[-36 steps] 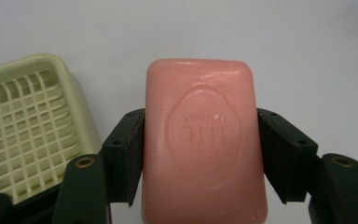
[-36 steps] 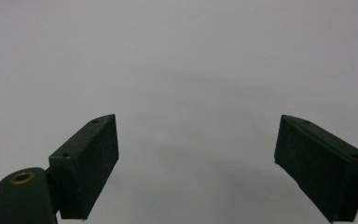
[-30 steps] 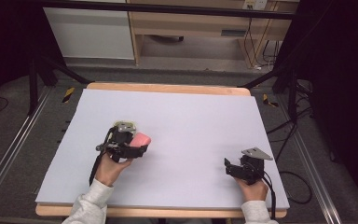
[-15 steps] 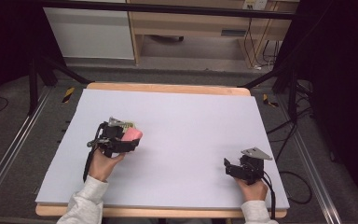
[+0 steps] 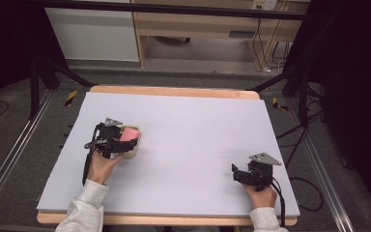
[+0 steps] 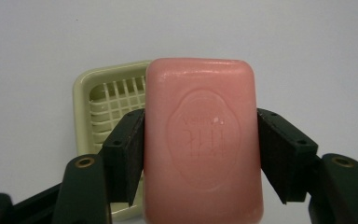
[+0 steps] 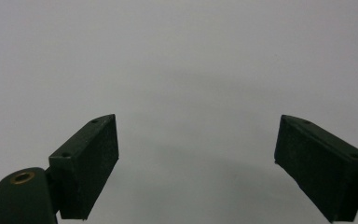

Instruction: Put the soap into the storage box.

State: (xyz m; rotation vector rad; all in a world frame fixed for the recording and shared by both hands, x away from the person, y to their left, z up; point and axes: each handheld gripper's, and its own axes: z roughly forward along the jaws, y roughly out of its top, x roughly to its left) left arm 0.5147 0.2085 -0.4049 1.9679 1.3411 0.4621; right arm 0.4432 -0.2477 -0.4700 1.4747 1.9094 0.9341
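Note:
A pink bar of soap (image 6: 203, 140) with an embossed oval stamp is clamped between the two black jaws of my left gripper (image 6: 200, 154), which is shut on its long sides. Behind and below it lies a pale yellow-green soap dish (image 6: 105, 105) with a slatted grid floor. In the high view the left gripper (image 5: 123, 140) holds the soap (image 5: 129, 132) over the dish (image 5: 131, 153) at the table's left. My right gripper (image 5: 237, 174) rests near the front right of the table. Its jaws (image 7: 196, 163) stand wide open with nothing between them.
The table (image 5: 193, 125) has a light grey top with a wooden edge. Dark floor, metal rails and cables surround it. A wooden cabinet (image 5: 198, 29) stands beyond the far edge.
My left gripper has carried the soap leftward across the table, so that it now hangs over the dish. The right gripper has stayed where it was.

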